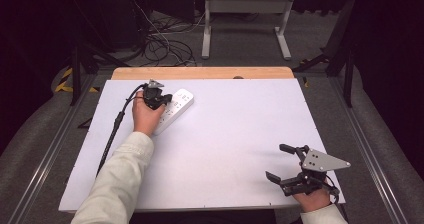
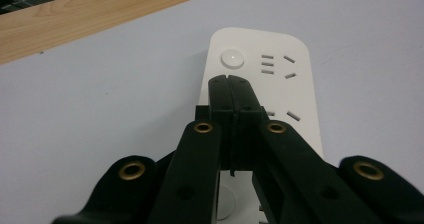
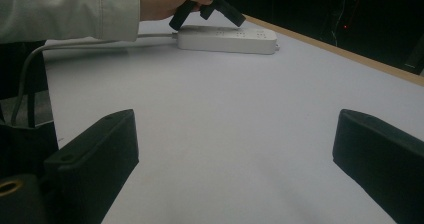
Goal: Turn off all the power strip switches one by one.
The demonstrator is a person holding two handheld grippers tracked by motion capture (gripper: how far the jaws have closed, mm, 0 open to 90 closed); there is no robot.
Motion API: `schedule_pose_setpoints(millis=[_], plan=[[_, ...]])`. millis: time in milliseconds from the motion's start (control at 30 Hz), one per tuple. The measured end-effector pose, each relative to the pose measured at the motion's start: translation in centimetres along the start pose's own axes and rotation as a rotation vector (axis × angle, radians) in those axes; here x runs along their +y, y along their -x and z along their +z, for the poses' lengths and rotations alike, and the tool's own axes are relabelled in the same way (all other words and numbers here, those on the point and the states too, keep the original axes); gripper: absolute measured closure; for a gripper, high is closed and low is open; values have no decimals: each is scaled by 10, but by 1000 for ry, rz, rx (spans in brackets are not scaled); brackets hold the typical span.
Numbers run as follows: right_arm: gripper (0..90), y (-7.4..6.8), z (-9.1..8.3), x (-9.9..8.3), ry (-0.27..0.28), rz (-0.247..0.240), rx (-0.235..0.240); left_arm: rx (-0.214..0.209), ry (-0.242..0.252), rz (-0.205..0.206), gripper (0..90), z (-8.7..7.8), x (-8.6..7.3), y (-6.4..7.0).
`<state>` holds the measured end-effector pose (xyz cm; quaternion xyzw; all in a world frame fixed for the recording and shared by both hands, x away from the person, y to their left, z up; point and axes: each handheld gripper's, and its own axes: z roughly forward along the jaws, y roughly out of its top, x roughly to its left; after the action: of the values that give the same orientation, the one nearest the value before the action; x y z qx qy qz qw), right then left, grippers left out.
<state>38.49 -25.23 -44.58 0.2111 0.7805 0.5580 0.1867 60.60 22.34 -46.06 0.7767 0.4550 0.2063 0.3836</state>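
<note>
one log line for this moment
left claw: shut, tips over white plastic power strip near round button | right claw: open, idle above white tabletop

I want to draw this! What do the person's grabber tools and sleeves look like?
Both grippers, left gripper and right gripper, are black with two flat jaws and brass rivets. The right one carries a grey three-cornered plate with small holes. A black cable trails from the left one. The sleeves are pale cream.

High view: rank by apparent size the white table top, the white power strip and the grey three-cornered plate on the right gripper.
1. White table top, by far the largest.
2. White power strip, partly covered by the left gripper and hand.
3. Grey three-cornered plate, somewhat smaller than the strip; it is nearer the camera, so true size is unsure.
</note>
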Motion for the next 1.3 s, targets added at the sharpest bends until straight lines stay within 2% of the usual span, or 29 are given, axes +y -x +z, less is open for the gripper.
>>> schedule_pose_setpoints(millis=[133,333,500,667,733,1067,1300], plan=[[50,-1,-2,-1,0,5,-4,3,-12,-4,900,2,-1,-2],[50,0,0,-1,-2,6,0,11,-21,11,900,2,0,1],[50,1,1,-1,-5,5,2,0,4,11,900,0,5,3],[49,1,1,0,-3,0,5,43,-44,9,900,4,4,2],[49,1,1,0,-4,1,8,34,-44,3,900,4,4,2],[49,1,2,0,-3,1,11,22,-54,38,900,6,7,5],[50,2,1,-1,0,7,13,42,-77,33,900,10,9,9]])
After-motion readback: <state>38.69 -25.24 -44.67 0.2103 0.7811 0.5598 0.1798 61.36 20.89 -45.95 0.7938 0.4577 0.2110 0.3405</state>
